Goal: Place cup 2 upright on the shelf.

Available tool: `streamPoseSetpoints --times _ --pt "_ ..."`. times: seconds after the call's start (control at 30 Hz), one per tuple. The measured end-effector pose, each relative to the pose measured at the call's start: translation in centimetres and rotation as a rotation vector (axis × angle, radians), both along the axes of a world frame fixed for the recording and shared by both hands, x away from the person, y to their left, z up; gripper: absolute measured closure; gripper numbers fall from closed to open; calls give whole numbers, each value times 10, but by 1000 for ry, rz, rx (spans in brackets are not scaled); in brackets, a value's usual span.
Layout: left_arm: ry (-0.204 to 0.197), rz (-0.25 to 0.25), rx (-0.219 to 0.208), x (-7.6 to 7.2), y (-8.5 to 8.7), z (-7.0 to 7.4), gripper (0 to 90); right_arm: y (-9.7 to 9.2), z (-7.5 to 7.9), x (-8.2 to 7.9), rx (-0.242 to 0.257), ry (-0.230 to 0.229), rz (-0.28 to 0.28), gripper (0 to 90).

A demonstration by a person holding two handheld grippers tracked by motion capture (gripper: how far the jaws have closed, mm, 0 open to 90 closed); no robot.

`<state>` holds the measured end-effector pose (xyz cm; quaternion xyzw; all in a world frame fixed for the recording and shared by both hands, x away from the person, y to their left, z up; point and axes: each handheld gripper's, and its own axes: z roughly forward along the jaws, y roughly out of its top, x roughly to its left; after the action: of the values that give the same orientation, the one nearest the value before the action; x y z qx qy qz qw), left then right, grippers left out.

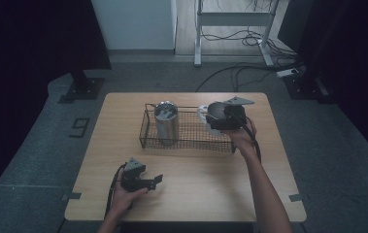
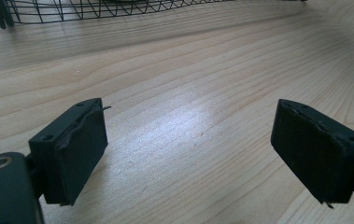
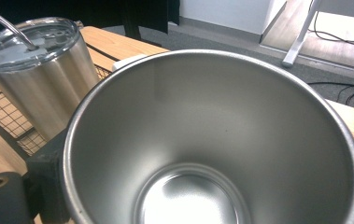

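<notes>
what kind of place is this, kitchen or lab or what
Most likely a lab or recording room, not a kitchen. A lone wooden table stands on grey carpet with dark curtains at the sides, cables run across the floor, and a bare desk frame stands behind.

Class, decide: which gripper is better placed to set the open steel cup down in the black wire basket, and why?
Right. The right gripper already holds the open steel cup above the black wire basket; the left gripper sits empty, nearer the table's front edge.
</notes>
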<state>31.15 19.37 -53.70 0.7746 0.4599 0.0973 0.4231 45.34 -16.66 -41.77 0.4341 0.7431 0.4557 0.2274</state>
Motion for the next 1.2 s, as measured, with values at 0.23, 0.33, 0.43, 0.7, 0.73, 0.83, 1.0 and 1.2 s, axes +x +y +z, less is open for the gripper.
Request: streamPoseSetpoints --times 0.23,0.33,0.43,0.7,0.73,0.83,1.0,1.2 --pt "-1 0 0 0 0 0 110 0 -6 6 1 13 -2 67" --pt "1 0 2 0 0 0 110 0 -8 8 6 18 -5 66" --pt "1 -2 4 0 -1 -1 110 -1 -10 10 7 19 -7 66" --pt "2 -2 5 0 -1 -1 110 -1 -18 14 3 32 -13 66" --pt "3 -2 7 0 -1 -2 110 -1 -19 14 2 33 -13 66" --pt "3 -3 9 0 -2 -2 110 0 -21 16 -2 38 -10 66" --pt "4 -2 8 0 -1 -2 110 1 -26 18 -12 46 -8 66" --pt "5 -2 10 -1 -1 -2 110 1 -33 20 -14 65 -16 66"
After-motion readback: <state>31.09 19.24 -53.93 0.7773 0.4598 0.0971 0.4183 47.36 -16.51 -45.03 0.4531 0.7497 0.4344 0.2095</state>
